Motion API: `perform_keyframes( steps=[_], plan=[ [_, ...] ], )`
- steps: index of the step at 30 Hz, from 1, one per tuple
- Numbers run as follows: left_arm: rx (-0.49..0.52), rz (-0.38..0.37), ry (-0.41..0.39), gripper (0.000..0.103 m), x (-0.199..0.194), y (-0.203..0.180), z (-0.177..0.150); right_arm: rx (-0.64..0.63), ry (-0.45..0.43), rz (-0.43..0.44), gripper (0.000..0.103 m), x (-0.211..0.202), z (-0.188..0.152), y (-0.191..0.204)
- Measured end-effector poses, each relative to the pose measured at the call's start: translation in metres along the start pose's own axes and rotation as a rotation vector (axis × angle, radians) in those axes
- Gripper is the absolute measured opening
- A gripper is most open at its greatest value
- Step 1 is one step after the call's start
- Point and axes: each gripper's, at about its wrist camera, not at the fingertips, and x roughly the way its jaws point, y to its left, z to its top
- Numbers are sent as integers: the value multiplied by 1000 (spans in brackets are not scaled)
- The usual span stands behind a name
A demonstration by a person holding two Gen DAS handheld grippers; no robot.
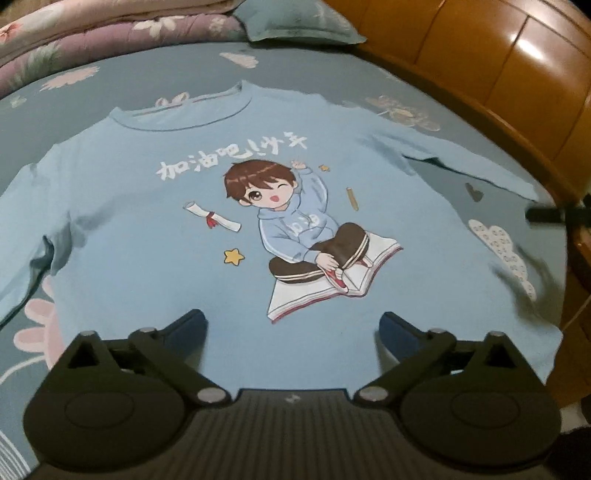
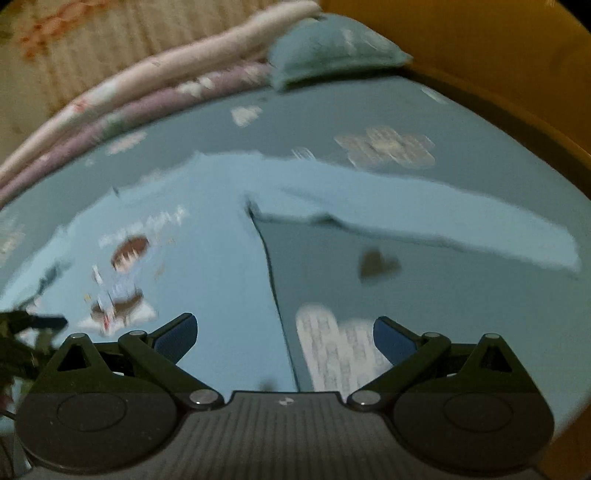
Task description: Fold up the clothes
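A light blue long-sleeved shirt with a cartoon boy print lies flat and face up on the bed, collar at the far side. My left gripper hovers open over the shirt's lower hem, nothing between its fingers. In the blurred right wrist view the shirt's body is on the left and its right sleeve stretches out to the right. My right gripper is open above the shirt's right side edge, holding nothing. The right gripper also shows as a dark blur at the right of the left wrist view.
The bed sheet is teal with flower and cloud prints. Folded floral quilts and a teal pillow lie at the far side. A wooden bed frame runs along the right edge.
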Motion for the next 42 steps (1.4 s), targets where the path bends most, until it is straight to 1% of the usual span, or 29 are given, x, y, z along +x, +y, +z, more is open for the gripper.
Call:
perform_keyframes(
  steps=[2, 5, 9, 13, 14, 15, 17, 18, 21, 24, 25, 27, 31, 32, 35, 37, 39, 42],
  plan=[
    [-22, 41, 5, 102, 2, -5, 1, -28, -26, 60, 103, 16, 19, -8],
    [-37, 107, 14, 102, 6, -14, 4, -48, -37, 141, 103, 52, 50, -20],
    [-50, 181, 19, 102, 12, -23, 6, -70, -70, 219, 103, 98, 87, -22],
    [-76, 219, 31, 102, 16, -26, 9, -92, -67, 301, 103, 140, 106, -15],
    [-81, 226, 34, 102, 17, -27, 10, -101, -48, 304, 103, 151, 105, -14],
    [-85, 230, 38, 102, 17, -27, 11, -98, -14, 287, 103, 160, 101, -15],
    [-91, 231, 49, 102, 17, -26, 13, -107, 3, 271, 103, 165, 90, -19],
    [-96, 230, 58, 102, 17, -26, 14, -120, -7, 275, 103, 158, 82, -21],
    [-117, 222, 92, 102, 16, -23, 19, -143, 7, 274, 103, 138, 65, -23],
    [-127, 211, 103, 102, 13, -21, 27, -143, 38, 283, 103, 126, 65, -25],
    [-121, 203, 92, 102, 13, -21, 30, -119, 35, 294, 103, 125, 70, -27],
    [-107, 182, 76, 102, 14, -18, 35, -81, -4, 303, 103, 130, 84, -28],
    [-101, 173, 102, 102, 25, -13, 39, -56, -71, 280, 103, 149, 115, -20],
    [-100, 166, 99, 102, 26, -11, 38, -45, -72, 278, 103, 158, 122, -18],
    [-108, 145, 76, 102, 26, -6, 34, -19, -39, 251, 103, 189, 138, -19],
    [-114, 132, 64, 102, 24, -3, 33, -15, -4, 215, 103, 209, 142, -23],
    [-120, 122, 54, 102, 23, 0, 33, -15, -34, 202, 103, 216, 146, -29],
    [-130, 119, 32, 102, 24, 4, 33, 6, -15, 172, 103, 219, 160, -29]
  ],
)
